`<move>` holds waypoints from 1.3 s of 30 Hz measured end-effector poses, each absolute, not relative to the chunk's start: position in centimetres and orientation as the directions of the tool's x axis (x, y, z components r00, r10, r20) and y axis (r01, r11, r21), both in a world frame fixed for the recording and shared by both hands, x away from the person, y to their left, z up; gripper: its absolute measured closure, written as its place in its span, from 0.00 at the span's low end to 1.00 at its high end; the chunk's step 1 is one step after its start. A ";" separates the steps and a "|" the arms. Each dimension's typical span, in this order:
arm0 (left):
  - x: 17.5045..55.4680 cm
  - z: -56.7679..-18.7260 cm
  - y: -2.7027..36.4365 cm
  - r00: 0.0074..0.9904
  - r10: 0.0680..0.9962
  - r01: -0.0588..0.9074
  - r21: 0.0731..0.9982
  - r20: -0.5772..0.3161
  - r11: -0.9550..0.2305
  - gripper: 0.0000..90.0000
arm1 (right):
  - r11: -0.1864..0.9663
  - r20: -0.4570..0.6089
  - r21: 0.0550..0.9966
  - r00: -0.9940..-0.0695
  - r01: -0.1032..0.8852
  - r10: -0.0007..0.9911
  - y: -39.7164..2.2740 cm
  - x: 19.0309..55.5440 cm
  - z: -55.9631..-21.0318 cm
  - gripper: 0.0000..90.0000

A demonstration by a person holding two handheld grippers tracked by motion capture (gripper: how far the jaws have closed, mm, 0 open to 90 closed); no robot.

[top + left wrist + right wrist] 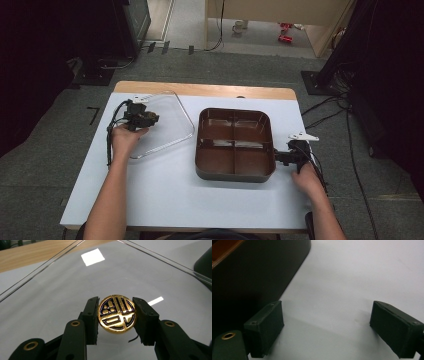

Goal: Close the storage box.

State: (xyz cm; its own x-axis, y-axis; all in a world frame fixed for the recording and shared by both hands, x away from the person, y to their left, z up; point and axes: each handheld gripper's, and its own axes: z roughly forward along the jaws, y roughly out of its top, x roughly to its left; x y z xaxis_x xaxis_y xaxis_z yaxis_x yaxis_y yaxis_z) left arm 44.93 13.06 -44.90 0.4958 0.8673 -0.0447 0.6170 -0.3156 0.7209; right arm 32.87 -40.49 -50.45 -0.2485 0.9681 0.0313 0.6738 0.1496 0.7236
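1. A white table (pixel 165 190) carries a clear lid (pixel 172 125) at the left and a brown four-compartment tray (pixel 235 172) at the centre; the high view shows nothing in any compartment.
2. The tray's dark outer wall (pixel 257 272) fills the left of the right gripper view.
3. The right gripper (pixel 280 157) sits just beside the tray's right edge, its jaws spread wide over bare table.
4. The left gripper (pixel 117 315) is clamped on a round gold knob (pixel 117 314) standing on the clear lid; the knob's dark-lined emblem is legible from the left gripper view, while the high view gives the lid's outline.
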 end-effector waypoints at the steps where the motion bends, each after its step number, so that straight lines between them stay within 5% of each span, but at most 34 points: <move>1: 44.8 -44.6 13.2 0.493 0.868 0.621 0.722 -0.056 -0.306 0.66 | 0.150 0.031 0.724 -0.249 0.674 0.968 -40.5 32.9 -50.4 0.12; 23: 41.9 -38.9 9.9 0.592 0.799 0.550 0.777 -0.104 -0.306 0.66 | 0.150 0.031 0.724 -0.249 0.674 0.968 -40.5 32.9 -50.4 0.12; 39: 40.5 -39.4 3.9 0.699 0.702 0.523 0.768 -0.138 -0.370 0.66 | 0.150 0.031 0.723 -0.249 0.674 0.968 -40.5 32.9 -50.4 0.12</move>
State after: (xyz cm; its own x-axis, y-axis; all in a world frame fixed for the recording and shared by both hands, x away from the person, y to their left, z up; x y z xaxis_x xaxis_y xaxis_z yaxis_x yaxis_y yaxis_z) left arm 40.51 3.91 -39.42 0.6987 0.7020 -0.1381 0.5233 -0.3697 0.7678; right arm 32.87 -40.49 -50.44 -0.2493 0.9679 0.0309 0.6740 0.1505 0.7232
